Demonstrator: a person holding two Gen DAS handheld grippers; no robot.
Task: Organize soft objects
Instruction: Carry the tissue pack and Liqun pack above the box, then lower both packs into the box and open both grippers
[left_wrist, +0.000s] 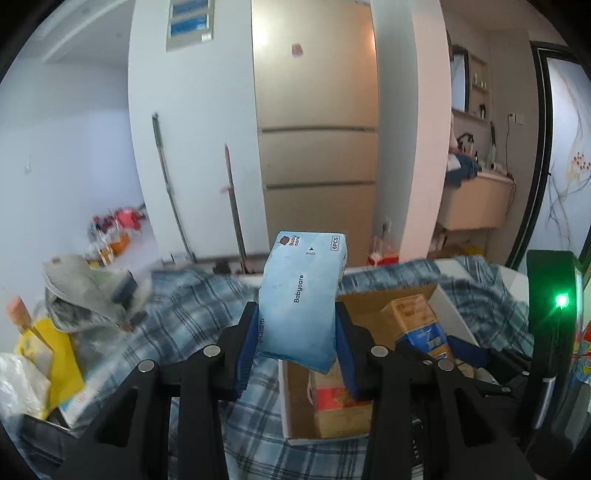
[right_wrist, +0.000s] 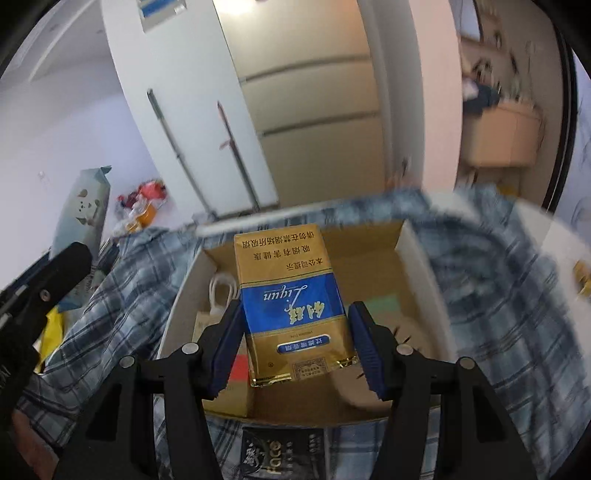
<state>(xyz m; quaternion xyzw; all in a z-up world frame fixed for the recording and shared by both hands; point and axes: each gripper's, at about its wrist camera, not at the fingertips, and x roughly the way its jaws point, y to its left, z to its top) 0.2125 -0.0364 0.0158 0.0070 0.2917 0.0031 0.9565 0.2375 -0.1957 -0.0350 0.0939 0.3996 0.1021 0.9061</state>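
Placing step: left gripper (left_wrist: 295, 343) clamps the pale blue soft Babycare tissue pack (left_wrist: 301, 299); right gripper (right_wrist: 295, 345) grips the gold-and-blue Liqun pack (right_wrist: 291, 302), probably over the open cardboard box (right_wrist: 413, 236). Next: lower, release inside.

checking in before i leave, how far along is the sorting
Done: a few packs already lie in the cardboard box. In hand: the left gripper holds a blue Babycare pack, and the right gripper holds a gold-and-blue pack over the box. Left: both still need dropping in.
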